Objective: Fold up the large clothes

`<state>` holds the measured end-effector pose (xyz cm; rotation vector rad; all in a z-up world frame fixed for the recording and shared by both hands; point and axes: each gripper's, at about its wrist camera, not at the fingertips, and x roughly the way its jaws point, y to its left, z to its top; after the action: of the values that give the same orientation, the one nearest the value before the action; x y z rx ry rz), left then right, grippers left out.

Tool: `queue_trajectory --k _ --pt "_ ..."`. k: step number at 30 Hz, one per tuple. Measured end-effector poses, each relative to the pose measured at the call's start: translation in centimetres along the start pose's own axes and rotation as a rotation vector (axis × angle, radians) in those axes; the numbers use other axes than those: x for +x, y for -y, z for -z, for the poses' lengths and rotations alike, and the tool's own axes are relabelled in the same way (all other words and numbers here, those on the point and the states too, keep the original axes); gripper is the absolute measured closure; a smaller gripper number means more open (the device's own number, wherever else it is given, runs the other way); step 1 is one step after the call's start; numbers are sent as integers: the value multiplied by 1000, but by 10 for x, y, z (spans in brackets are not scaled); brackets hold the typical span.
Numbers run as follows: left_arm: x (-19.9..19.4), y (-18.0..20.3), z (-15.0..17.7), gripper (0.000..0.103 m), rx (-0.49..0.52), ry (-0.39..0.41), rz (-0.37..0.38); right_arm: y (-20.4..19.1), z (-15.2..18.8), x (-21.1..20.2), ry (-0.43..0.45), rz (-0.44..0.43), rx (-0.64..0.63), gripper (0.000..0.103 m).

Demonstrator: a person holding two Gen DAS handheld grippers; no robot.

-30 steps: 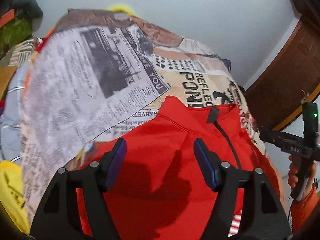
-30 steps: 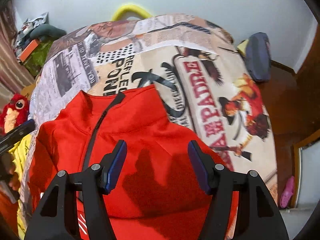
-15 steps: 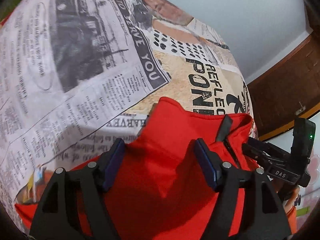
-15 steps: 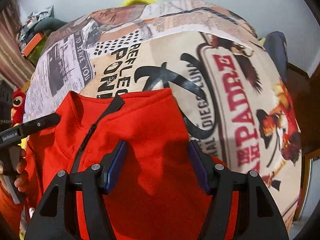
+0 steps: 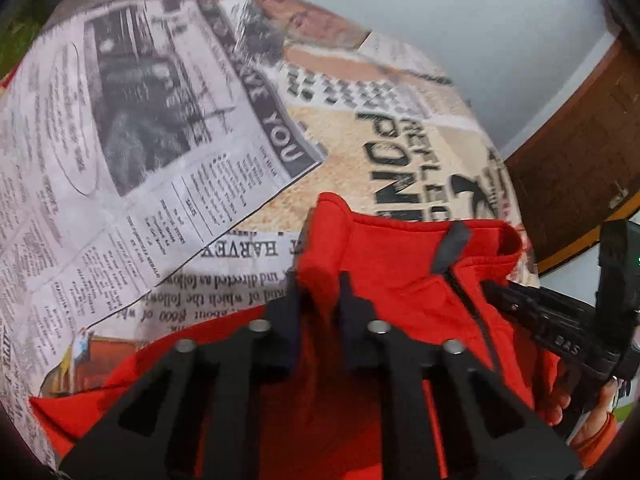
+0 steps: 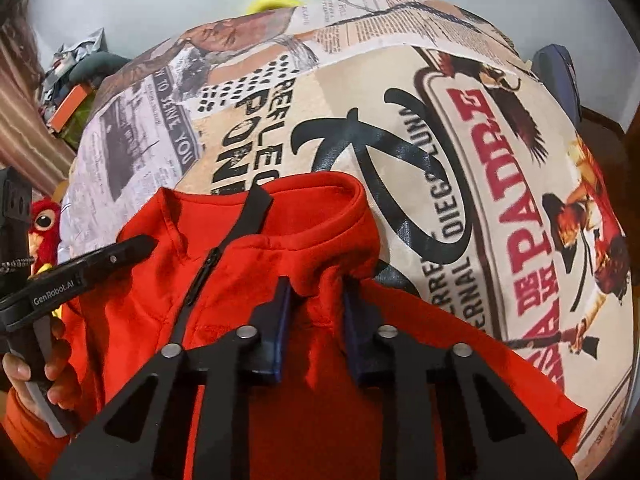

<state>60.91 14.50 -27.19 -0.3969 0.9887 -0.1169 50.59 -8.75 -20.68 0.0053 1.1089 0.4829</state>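
One red jacket [image 5: 384, 280] lies spread on the printed bedcover [image 5: 160, 152], collar pointing away. Two grippers are on it: the left gripper [image 5: 318, 284] pinches a ridge of fabric by the collar, and the right gripper [image 6: 316, 296] clamps the other shoulder (dark zip between them). The jacket's lower half is cut off below the frames.

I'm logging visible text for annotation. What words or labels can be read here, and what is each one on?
"GenRobot.AI": left gripper body.
"DAS": right gripper body.
"YOU", "HARVEY": newsprint panels of the printed bedspread.
"PADRE": red lettering on the bedspread.
"DIEGO", "LUNA": partly readable.
Fine newsprint columns: too small to read.
Red jacket: no text visible.
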Motion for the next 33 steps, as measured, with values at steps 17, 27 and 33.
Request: queue_trajectory --k 17,27,33 --pt "-173 83 78 98 275 100 -26 -52 53 -152 129 -23 -118 91" --pt "-251 113 151 98 279 110 44 -77 135 -219 114 -37 -125 91" --pt "-266 116 205 98 288 67 53 -79 197 -224 74 -49 -119 91"
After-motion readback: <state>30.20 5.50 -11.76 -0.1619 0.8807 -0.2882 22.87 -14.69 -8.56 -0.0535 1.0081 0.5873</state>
